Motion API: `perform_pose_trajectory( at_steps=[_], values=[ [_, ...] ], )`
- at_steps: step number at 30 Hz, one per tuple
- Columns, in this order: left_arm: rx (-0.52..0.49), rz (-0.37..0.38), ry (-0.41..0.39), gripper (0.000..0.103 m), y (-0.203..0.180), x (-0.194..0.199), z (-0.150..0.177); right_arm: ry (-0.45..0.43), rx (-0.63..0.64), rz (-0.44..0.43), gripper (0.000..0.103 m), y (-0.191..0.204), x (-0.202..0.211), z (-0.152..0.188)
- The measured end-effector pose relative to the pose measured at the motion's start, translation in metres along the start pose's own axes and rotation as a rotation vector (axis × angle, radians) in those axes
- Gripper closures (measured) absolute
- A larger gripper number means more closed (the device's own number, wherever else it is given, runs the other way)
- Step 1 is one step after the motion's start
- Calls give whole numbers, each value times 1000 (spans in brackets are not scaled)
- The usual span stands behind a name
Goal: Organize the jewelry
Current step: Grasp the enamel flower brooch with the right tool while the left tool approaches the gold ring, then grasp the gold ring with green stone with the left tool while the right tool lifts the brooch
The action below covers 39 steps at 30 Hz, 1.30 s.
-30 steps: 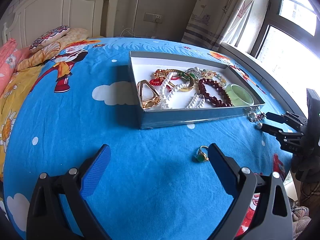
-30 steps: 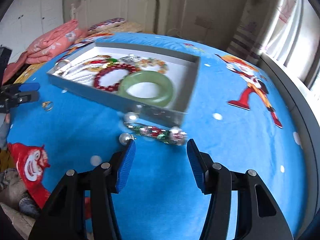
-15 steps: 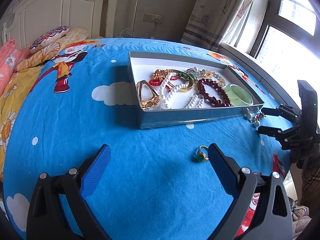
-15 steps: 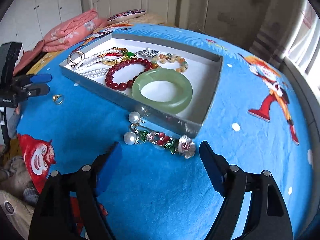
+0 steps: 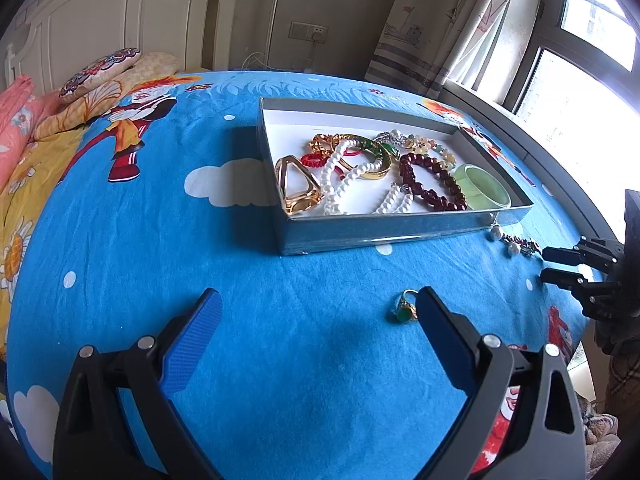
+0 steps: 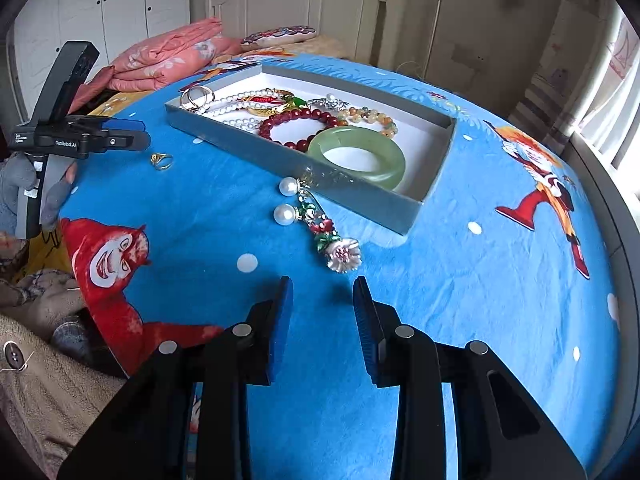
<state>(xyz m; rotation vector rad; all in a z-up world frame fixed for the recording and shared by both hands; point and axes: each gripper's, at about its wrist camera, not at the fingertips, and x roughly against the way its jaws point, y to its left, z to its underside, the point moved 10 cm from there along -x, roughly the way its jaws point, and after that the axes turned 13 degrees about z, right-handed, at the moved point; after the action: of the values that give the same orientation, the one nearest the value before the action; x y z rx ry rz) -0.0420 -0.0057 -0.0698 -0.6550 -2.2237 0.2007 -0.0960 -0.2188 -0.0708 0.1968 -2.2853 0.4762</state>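
Right gripper (image 6: pixel 322 289) has narrowed since half a second ago; jaws still apart, holding nothing, low centre of the right wrist view. Left gripper (image 5: pixel 318 309) unchanged: wide open, empty.

Pearl-and-enamel flower brooch (image 6: pixel 316 222) lies on the blue cartoon-print bedsheet (image 6: pixel 460 300) just outside the near wall of the shallow grey cardboard tray (image 6: pixel 372 200), pearls touching or nearly touching it. Long axis runs from the pearls at the tray to the flower head, which points at the right gripper's gap. Bare sheet right of it.

Gold ring with green stone (image 5: pixel 405 309) sits just beside the left gripper's right finger (image 5: pixel 444 332).

Bed, white headboard (image 5: pixel 100 28) upper left, window (image 5: pixel 592 60) upper right.
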Motion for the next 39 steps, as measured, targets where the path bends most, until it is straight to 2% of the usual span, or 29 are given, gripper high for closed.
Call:
perform_pose_trajectory(
  at_steps=[3,12,14,15,20,23,25,27,30,35,39],
  values=[
    [0,0,0,7,0,0,0,16,-25,13,69,-8,-8,-6],
    [-1,0,0,6,0,0,0,31,13,-14,69,6,-23,-27],
    [-5,2,3,6,-1,0,0,19,15,-21,74,7,-23,-27],
    [-14,5,4,6,-3,0,1,10,22,-27,78,10,-21,-27],
    [-129,6,35,6,-24,-2,8,-33,21,26,79,10,-10,-22],
    [-140,34,51,8,-37,-7,14,-50,-3,34,79,6,-2,-21],
    [-146,60,62,19,-45,-11,16,-71,-35,40,79,1,3,-23],
    [-181,55,69,29,-54,-15,16,-88,-62,39,79,-3,8,-25],
    [-203,67,83,36,-65,-20,18,-110,-96,43,79,-10,13,-27],
    [-170,27,77,41,-73,-23,18,-134,-148,43,79,-21,20,-30],
    [-57,3,66,41,-79,-21,23,-133,-171,48,78,-28,20,-27]
  ],
)
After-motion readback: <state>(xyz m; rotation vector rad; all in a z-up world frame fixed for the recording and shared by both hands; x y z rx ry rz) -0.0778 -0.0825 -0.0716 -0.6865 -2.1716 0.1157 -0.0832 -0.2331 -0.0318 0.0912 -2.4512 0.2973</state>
